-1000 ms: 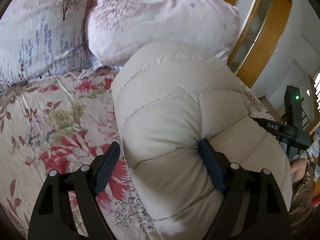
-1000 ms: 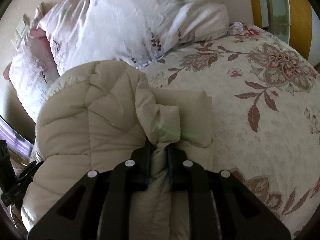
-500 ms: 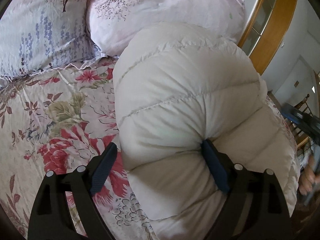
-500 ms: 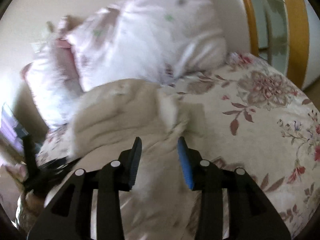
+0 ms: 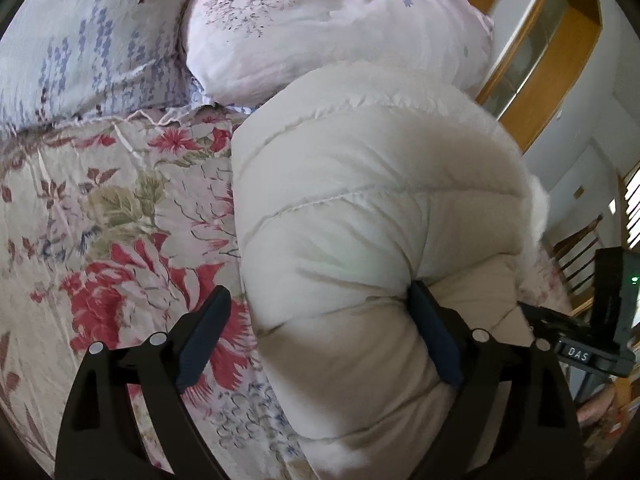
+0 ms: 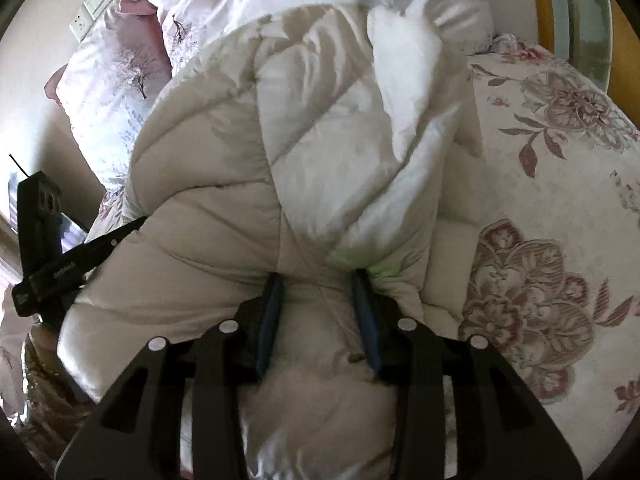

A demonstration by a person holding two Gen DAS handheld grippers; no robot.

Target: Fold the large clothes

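A cream quilted puffer coat (image 5: 360,208) lies bunched on the floral bedspread (image 5: 100,220). My left gripper (image 5: 320,320) is open wide, its right finger pressed into the coat's lower fold, its left finger over the bedspread. In the right wrist view the coat (image 6: 312,140) fills the middle, a pale folded part on top. My right gripper (image 6: 318,296) is open with coat fabric lying between its fingers. The other gripper shows in each view: the right one (image 5: 584,352) at the coat's right edge, the left one (image 6: 52,264) at its left edge.
Two floral pillows (image 5: 320,28) lie at the head of the bed behind the coat. A wooden headboard frame (image 5: 552,60) stands to the right. The bedspread (image 6: 540,240) stretches right of the coat. Wall sockets (image 6: 88,12) sit at the top left.
My right gripper let go of the coat fold, opened, drew back, then came down over the coat again with its fingers apart. The left gripper stayed open against the coat.
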